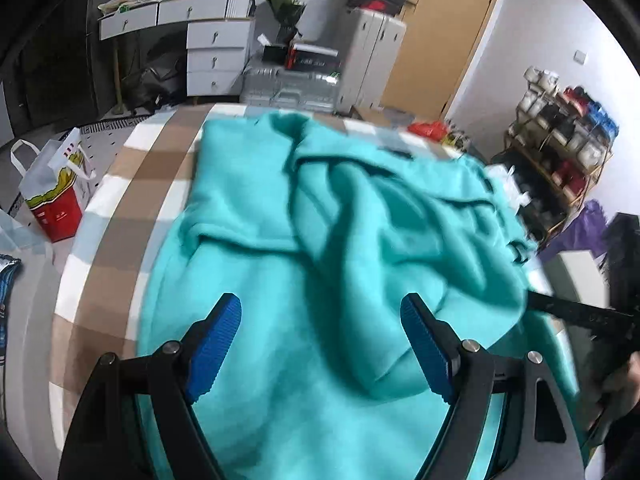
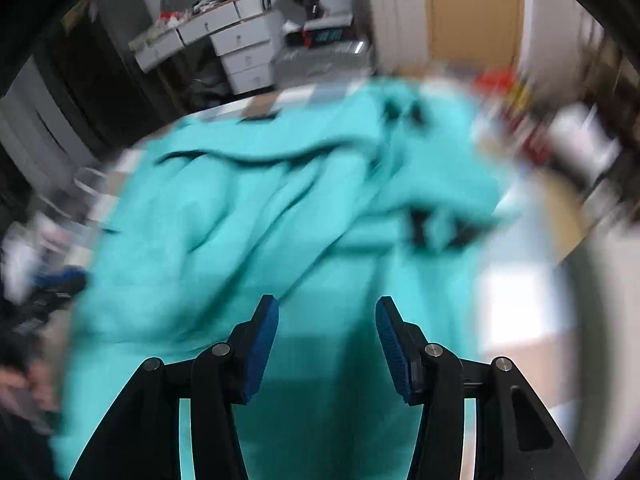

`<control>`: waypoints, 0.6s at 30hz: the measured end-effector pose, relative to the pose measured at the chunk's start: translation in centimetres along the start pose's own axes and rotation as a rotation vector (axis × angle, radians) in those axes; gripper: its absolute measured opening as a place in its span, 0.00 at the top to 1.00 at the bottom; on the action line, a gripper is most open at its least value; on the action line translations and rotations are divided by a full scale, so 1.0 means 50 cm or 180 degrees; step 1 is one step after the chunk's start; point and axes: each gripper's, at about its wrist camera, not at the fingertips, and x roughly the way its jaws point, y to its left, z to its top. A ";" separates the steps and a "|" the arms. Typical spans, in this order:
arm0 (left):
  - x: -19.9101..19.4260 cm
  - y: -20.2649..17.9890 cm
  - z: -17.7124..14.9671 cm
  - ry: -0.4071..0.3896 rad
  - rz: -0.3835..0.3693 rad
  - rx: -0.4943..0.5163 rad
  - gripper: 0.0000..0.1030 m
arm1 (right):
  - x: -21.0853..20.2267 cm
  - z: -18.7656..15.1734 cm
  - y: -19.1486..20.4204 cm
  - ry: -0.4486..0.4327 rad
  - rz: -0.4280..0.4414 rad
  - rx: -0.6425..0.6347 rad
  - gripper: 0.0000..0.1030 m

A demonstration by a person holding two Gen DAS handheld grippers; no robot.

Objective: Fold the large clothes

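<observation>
so both tools are empty: the left gripper (image 1: 320, 344) stands wide, the right gripper (image 2: 326, 344) parted less far, nothing between either pair of jaws. below them the turquoise garment (image 1: 280, 208) lies on the checked bed cover (image 1: 132, 184), one part thrown across, rumpled. probably early-to-mid fold; smoothing and further folds remain.

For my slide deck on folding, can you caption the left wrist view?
Open left gripper poised over a rumpled turquoise garment spread on a checked bed cover.
</observation>
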 end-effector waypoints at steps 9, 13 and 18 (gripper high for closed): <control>0.079 0.031 -0.016 0.0433 0.0056 -0.0452 0.23 | 0.130 0.034 0.071 0.0353 0.0661 0.0516 0.70; 0.064 0.032 -0.019 0.0406 -0.0085 -0.0478 0.23 | 0.046 0.061 0.152 -0.0080 -0.0124 -0.0348 0.97; 0.049 0.000 -0.022 0.0375 -0.0078 -0.0317 0.23 | -0.113 0.117 0.213 -0.0820 -0.0742 -0.1016 0.97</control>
